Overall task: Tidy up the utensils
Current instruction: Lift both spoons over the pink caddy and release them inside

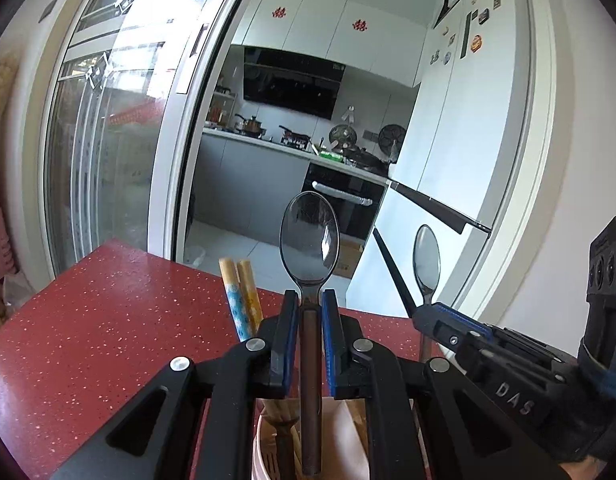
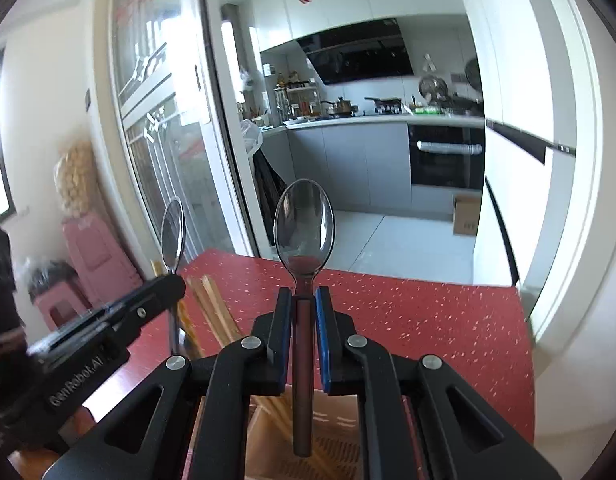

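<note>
My left claw (image 1: 309, 304) is clamped on a spoon (image 1: 309, 236) by its brown handle, bowl pointing up and away, over the red counter (image 1: 108, 320). My right claw (image 2: 303, 300) grips a 2nd spoon (image 2: 304, 228) the same way. Each claw shows beside the other in the opposite view. Below the left claw sits a pale holder (image 1: 347, 440) with patterned chopsticks (image 1: 240, 300) sticking up out of it. Below the right claw a slotted tan holder (image 2: 335, 440) carries wooden chopsticks (image 2: 216, 312). Both spoons are off the counter, above the holders.
</note>
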